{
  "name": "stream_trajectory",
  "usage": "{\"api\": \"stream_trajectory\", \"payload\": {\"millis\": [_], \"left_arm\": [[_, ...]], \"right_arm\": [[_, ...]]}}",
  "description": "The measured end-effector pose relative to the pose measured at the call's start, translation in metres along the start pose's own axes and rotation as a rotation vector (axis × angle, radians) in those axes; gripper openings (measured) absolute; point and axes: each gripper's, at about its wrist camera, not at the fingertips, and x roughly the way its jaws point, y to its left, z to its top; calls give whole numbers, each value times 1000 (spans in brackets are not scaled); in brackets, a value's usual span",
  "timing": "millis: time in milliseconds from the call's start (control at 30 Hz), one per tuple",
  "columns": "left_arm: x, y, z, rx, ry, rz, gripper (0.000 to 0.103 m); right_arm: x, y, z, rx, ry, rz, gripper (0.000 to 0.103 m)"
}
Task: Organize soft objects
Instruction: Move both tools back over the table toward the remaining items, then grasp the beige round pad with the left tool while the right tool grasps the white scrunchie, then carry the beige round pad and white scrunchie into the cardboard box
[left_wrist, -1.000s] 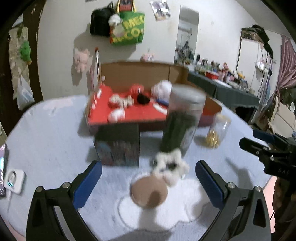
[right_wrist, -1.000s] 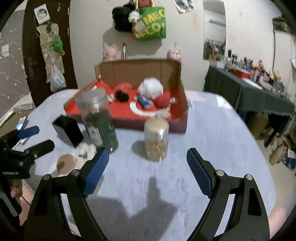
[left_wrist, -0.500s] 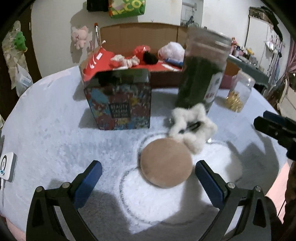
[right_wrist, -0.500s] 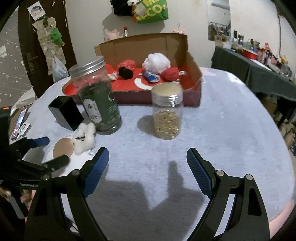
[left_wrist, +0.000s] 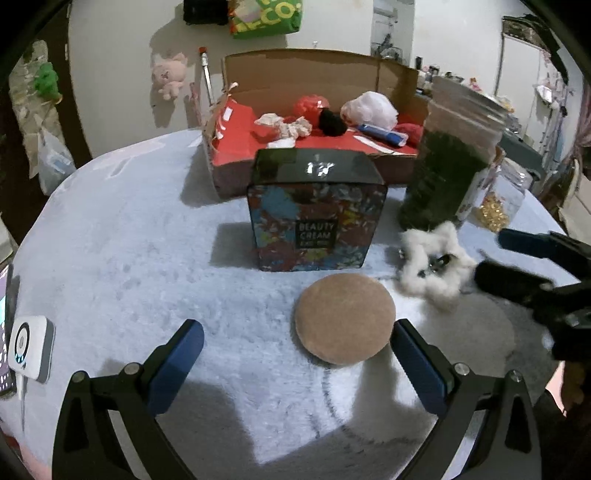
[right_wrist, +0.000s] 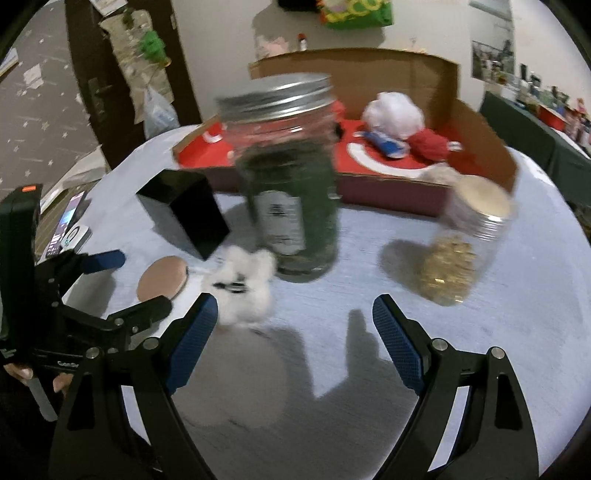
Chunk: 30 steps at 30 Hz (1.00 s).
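Observation:
A round tan puff (left_wrist: 345, 318) lies on the pale fluffy table cover, just ahead of my open left gripper (left_wrist: 295, 360) and toward its right finger. A white fluffy hair clip (left_wrist: 436, 264) lies to its right. In the right wrist view the clip (right_wrist: 242, 286) sits just ahead of the left finger of my open right gripper (right_wrist: 291, 338), and the puff (right_wrist: 162, 277) lies further left. The right gripper (left_wrist: 517, 260) shows in the left wrist view, close beside the clip. A cardboard box with a red floor (left_wrist: 332, 142) holds several soft items at the back.
A "Beauty Cream" box (left_wrist: 316, 218) stands behind the puff. A tall jar of green contents (right_wrist: 291, 195) and a small jar of gold beads (right_wrist: 463, 251) stand mid-table. A white device (left_wrist: 31, 347) and a phone lie at the left edge.
Both grippers have moved forward and lower. The left one has closed in on the puff; the right one has swung left to the white clip.

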Motion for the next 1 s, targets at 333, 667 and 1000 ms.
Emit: {"api": "stream_trajectory", "payload": {"millis": [333,667,1000], "left_arm": [[7,-3,4,69,-1,-76,87],[4,-7,5,99,-23,-136,47],[-10,-32,9,120,-54,-209,26]], "right_arm": [[24,23,7,-70,38,40,84],[31,13,7,-24,69,161,32],[-9,-16,0,66,5,245,15]]}}
